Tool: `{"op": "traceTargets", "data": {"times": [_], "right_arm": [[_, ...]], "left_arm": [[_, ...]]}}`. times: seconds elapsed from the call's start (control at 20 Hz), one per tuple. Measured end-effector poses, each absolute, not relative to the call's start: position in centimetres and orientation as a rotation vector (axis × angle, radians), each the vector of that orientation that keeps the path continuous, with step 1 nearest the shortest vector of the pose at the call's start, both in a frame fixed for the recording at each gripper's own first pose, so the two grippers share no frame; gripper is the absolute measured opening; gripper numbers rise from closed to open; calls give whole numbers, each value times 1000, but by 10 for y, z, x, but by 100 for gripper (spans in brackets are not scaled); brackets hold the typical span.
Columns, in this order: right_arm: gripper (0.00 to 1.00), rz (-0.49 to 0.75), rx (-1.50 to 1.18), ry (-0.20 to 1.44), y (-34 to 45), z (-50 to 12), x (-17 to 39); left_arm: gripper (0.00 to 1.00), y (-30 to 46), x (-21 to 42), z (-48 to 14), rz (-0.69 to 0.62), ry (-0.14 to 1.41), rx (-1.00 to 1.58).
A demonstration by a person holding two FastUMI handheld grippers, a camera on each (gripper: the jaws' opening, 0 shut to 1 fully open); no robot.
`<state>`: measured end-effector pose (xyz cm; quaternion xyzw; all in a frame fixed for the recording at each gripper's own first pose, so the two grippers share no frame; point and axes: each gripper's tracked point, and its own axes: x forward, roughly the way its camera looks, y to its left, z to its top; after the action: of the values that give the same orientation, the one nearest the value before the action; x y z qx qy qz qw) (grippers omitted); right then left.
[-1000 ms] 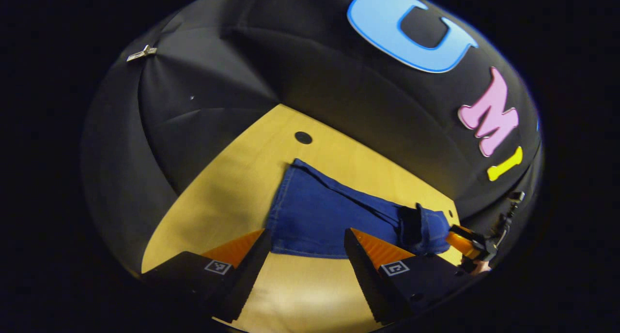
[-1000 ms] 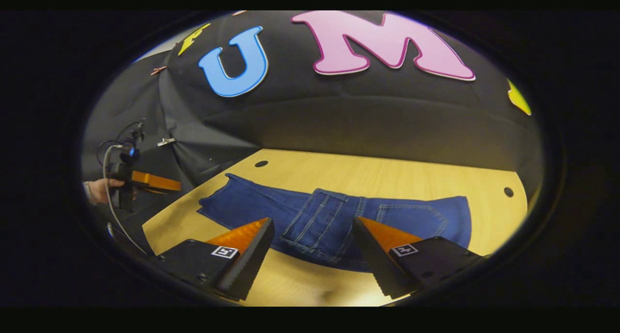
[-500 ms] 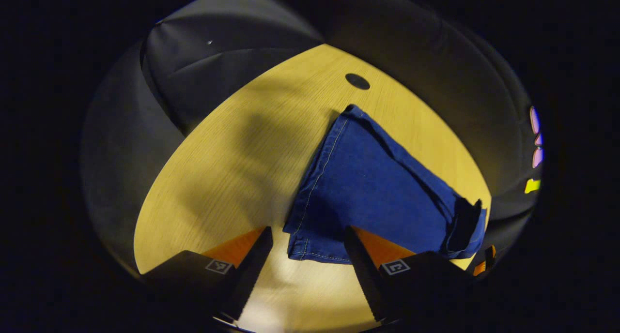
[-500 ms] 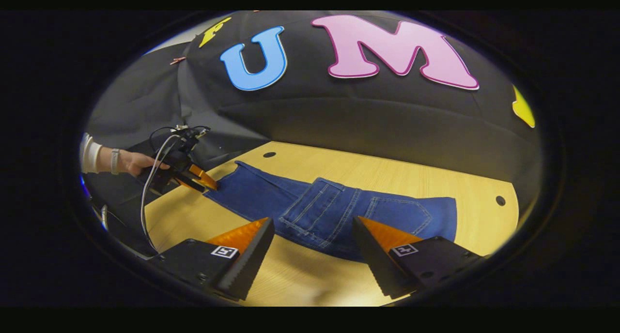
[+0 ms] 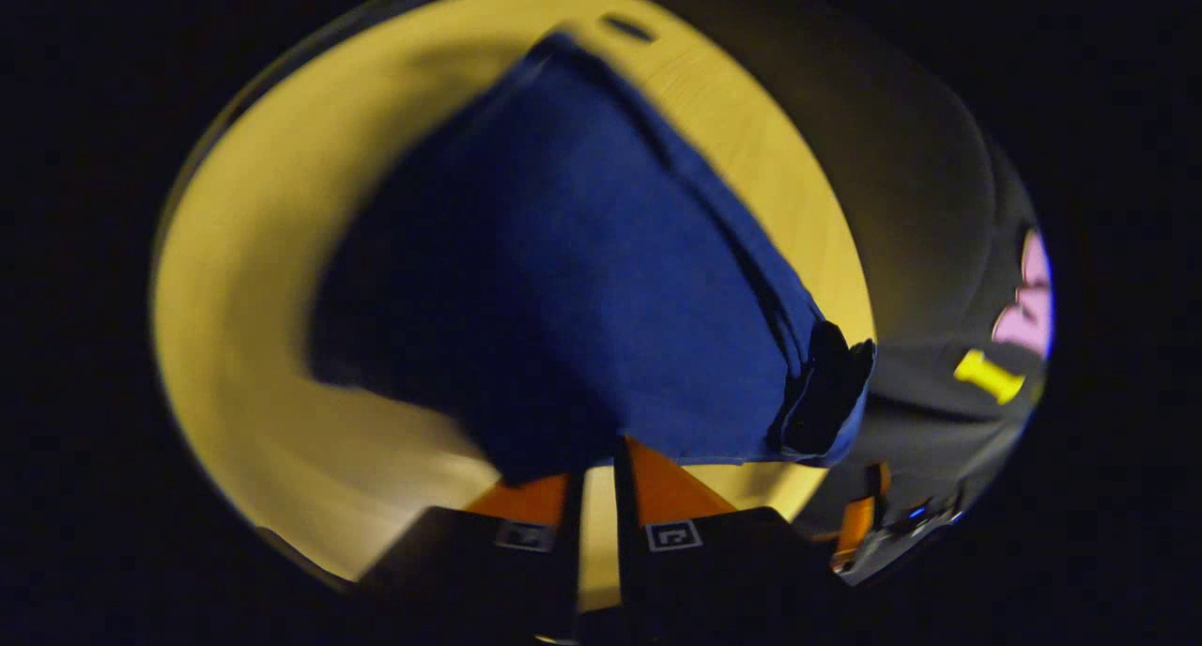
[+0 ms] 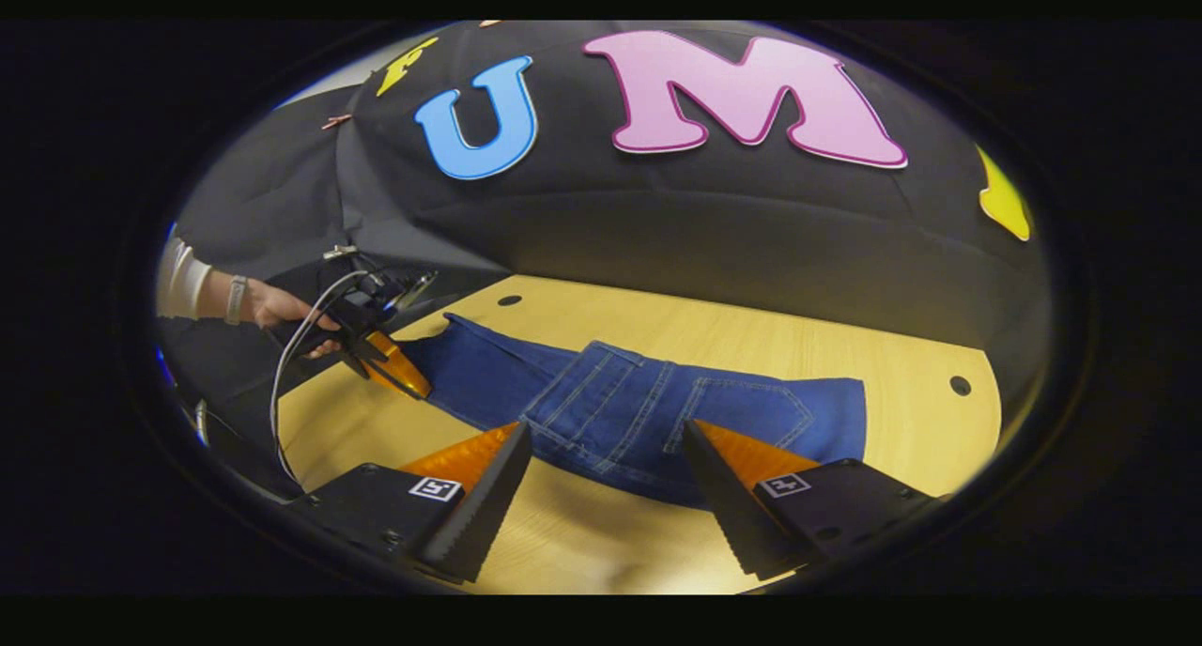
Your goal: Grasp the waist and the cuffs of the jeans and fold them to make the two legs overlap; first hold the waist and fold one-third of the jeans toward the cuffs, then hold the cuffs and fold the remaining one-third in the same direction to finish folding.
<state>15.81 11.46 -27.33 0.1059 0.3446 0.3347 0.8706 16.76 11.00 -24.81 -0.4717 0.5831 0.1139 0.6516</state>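
The jeans (image 6: 648,407) lay flat across the table (image 6: 779,341), the left gripper (image 5: 597,468) nearly closed at their cuff end, grip on the cloth unclear in the blur, while the right gripper (image 6: 606,458) hovered wide open near the waist.

We see the jeans (image 6: 648,411) as dark blue denim with pale stitching, lying flat along the worktop (image 6: 845,350). They are already folded lengthwise, one leg over the other, with a stitched back pocket facing up near the waist end. The cuff end reaches toward a round hole in the worktop. In the left gripper view the jeans (image 5: 582,261) look blurred, a broad blue wedge whose near cuff corner sits at the gripper (image 5: 598,472).
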Motion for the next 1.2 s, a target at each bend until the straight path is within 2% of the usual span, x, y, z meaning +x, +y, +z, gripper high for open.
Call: {"op": "traceTargets", "data": {"times": [0.05,0.1,0.3,0.45,0.55,0.7,0.75,0.9,1.15,1.2], "right_arm": [[98,699,207,718,110,-274,157],[98,699,193,717,104,-274,156],[98,698,145,728,87,-281,152],[98,679,172,728,84,-276,151],[98,676,165,722,83,-276,152],[98,676,161,727,83,-278,152],[98,677,163,729,84,-278,151],[98,684,155,732,85,-279,149],[98,682,129,728,81,-277,149],[98,682,124,726,79,-276,148]], "left_arm": [[11,118,191,-241,303,1206,-1092],[8,129,205,-236,347,1148,-1043],[5,135,211,-231,389,1144,-1036],[7,148,211,-226,439,1085,-1004],[30,170,205,-217,473,1069,-969],[63,209,196,-211,599,1042,-924],[63,220,199,-209,627,1025,-909],[79,231,208,-207,631,994,-840],[79,242,230,-210,669,942,-792],[59,243,230,-217,690,952,-784]]}}
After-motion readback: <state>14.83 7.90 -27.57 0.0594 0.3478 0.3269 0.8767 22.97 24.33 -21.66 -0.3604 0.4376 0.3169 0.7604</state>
